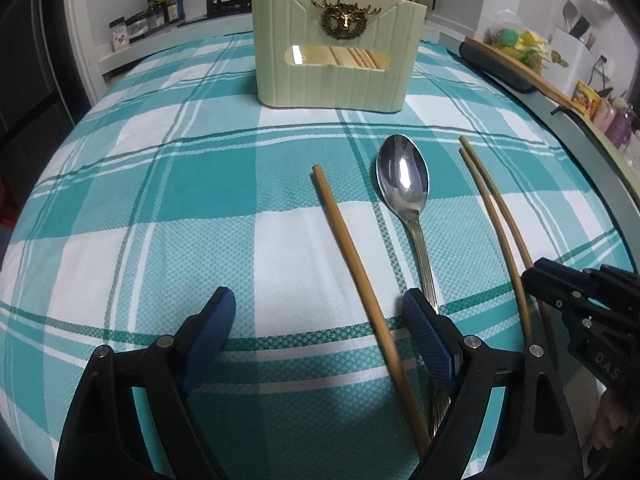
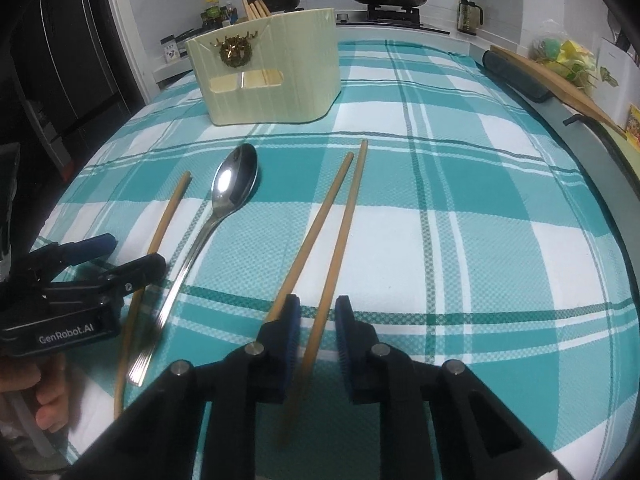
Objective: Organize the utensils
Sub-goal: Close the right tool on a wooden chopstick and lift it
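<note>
In the left wrist view, your left hand-held gripper [image 1: 318,320] sits nearest, its jaws spread wide with a single chopstick [image 1: 362,276] lying on the cloth between them, nearer the right pad and touched by neither. The spoon [image 1: 404,184] lies just beside that chopstick, its handle running under the right finger [image 1: 428,336]. Further right a pair of chopsticks [image 1: 496,216] lies side by side, and your right hand-held gripper [image 1: 536,276] reaches in at their near ends. The pale green utensil holder [image 1: 336,68] stands upright at the far side of the checked tabletop [image 1: 160,200], with more chopsticks showing in it.

In the right wrist view, your right hand-held gripper [image 2: 318,312] is narrowed around one chopstick of the pair [image 2: 340,216]; small gaps show beside each pad, so it does not look clamped. The other stick of the pair passes outside the left finger [image 2: 290,332]. At the left edge your left hand-held gripper [image 2: 120,256] hangs over the single chopstick [image 2: 168,216], beside the spoon [image 2: 236,176].
</note>
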